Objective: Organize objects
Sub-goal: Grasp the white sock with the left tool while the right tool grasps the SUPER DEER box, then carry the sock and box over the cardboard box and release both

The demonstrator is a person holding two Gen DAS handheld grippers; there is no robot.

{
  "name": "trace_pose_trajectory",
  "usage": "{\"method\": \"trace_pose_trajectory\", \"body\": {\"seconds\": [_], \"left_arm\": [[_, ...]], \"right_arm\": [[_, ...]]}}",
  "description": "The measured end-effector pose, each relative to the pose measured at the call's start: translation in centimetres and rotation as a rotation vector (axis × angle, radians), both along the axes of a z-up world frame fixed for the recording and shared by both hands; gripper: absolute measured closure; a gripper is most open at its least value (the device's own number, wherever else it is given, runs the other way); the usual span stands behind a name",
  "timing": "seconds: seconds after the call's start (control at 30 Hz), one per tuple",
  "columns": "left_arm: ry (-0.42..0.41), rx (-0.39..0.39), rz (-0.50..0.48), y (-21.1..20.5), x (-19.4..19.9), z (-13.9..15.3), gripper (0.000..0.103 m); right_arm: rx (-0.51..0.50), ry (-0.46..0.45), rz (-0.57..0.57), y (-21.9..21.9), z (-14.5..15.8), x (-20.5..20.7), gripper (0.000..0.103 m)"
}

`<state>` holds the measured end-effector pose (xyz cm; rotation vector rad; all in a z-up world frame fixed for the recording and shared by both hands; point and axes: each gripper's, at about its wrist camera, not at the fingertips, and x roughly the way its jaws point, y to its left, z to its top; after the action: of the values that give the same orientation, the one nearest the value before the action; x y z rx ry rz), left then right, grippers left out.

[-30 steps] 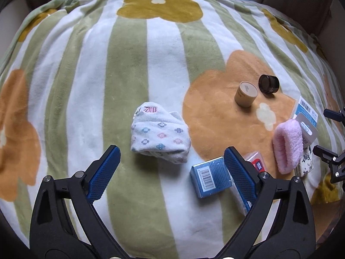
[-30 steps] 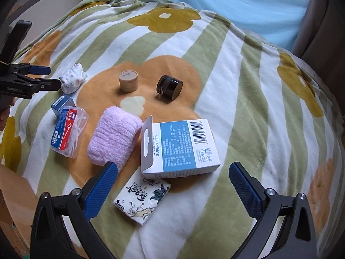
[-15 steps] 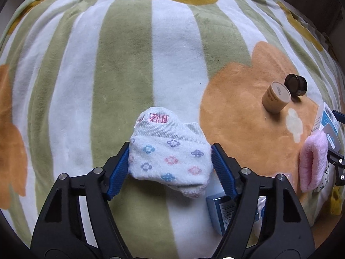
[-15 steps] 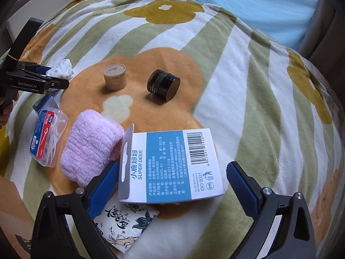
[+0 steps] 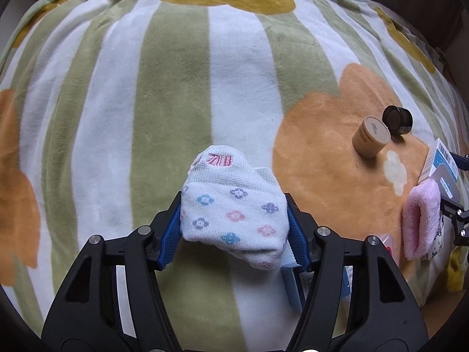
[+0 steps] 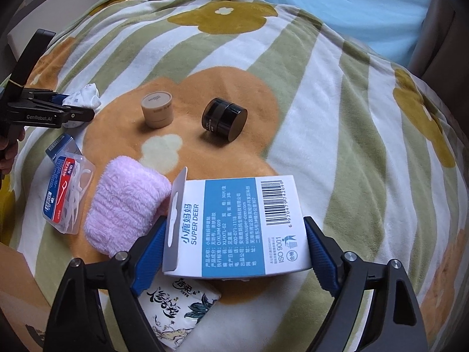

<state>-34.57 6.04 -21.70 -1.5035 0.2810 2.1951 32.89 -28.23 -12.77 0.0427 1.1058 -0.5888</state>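
My left gripper is shut on a white sock bundle with small coloured flowers, squeezing it on the flowered blanket. From the right wrist view the left gripper and the sock show at far left. My right gripper is shut on a blue-and-white Super Deer box, its pads against both long sides. The box also shows at the right edge of the left wrist view.
A tan jar and a black jar stand on the orange flower. A pink fuzzy roll, a floss-pick case, a small blue box and a tissue pack lie near the right gripper.
Both grippers moved forward and closed. The left one shut on the sock bundle, the right one shut on the Super Deer box.
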Motion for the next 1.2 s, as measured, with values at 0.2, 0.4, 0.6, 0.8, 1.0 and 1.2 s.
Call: {"method": "trace_pose_trajectory", "body": {"seconds": [0.2, 0.4, 0.6, 0.8, 1.0, 1.2], "left_arm": [[0.018, 0.03, -0.006, -0.4, 1.5, 3.1, 0.044], [0.09, 0.081, -0.037, -0.8, 4.9, 8.6, 0.044], [0.141, 0.132, -0.078, -1.4, 10.0, 13.8, 0.044], [0.181, 0.173, -0.125, -2.7, 16.4, 17.9, 0.044], [0.194, 0.203, -0.172, -4.5, 22.5, 19.8, 0.044], [0.181, 0.199, -0.216, -5.7, 27.7, 19.1, 0.044]], "right_arm": [[-0.001, -0.033, -0.025, 0.3, 2.0, -0.5, 0.019], [-0.031, -0.082, -0.027, 2.6, 6.0, -1.2, 0.019], [-0.045, -0.149, -0.045, 7.0, 10.6, -2.8, 0.019], [-0.063, -0.19, -0.028, 13.3, 14.0, -4.5, 0.019], [-0.035, -0.222, -0.029, 19.2, 15.0, -6.3, 0.019], [0.002, -0.213, -0.01, 23.7, 13.1, -7.5, 0.019]]}}
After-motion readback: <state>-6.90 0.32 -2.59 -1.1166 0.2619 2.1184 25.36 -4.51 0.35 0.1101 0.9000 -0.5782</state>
